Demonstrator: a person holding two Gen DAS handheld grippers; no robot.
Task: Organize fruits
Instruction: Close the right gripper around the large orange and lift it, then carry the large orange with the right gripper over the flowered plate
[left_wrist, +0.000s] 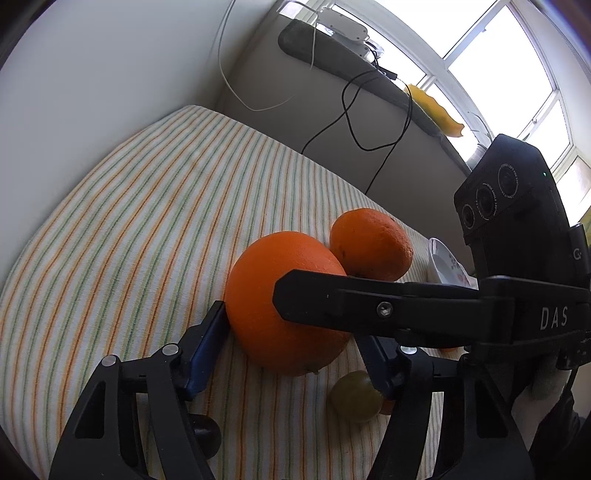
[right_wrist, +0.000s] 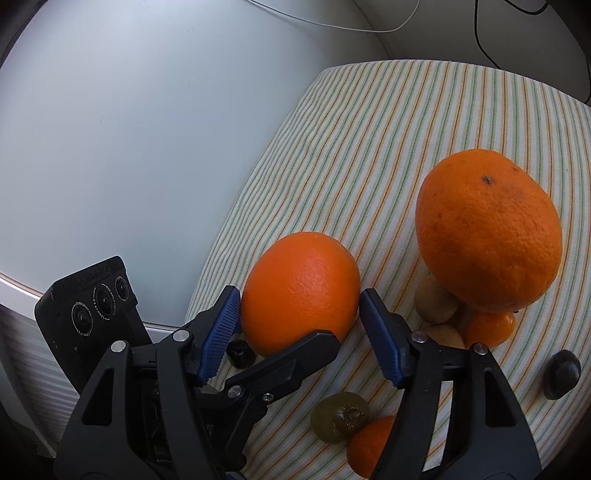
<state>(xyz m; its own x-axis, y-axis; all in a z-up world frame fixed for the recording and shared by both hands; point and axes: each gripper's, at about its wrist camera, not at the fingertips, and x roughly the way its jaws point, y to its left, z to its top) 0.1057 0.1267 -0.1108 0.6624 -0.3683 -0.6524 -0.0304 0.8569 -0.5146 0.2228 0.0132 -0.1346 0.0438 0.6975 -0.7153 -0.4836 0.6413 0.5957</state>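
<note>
On striped cloth (right_wrist: 369, 129), both claws spread round same orange (right_wrist: 301, 291), L (left_wrist: 291, 339) & R (right_wrist: 299, 332).

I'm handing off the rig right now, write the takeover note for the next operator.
Left tongs: open, straddling the near orange, pads not clearly touching.
Right tongs: open around that same orange, also not gripping.
Second orange, a green fruit, small orange fruits and dark ones lie loose on the striped cloth.
White dish behind the fruit.
Done: nothing visibly sorted. Left: everything.

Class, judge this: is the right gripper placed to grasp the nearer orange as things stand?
Probably yes: the right gripper is open, its blue pads either side of the nearer orange, though the left gripper straddles it too.
</note>
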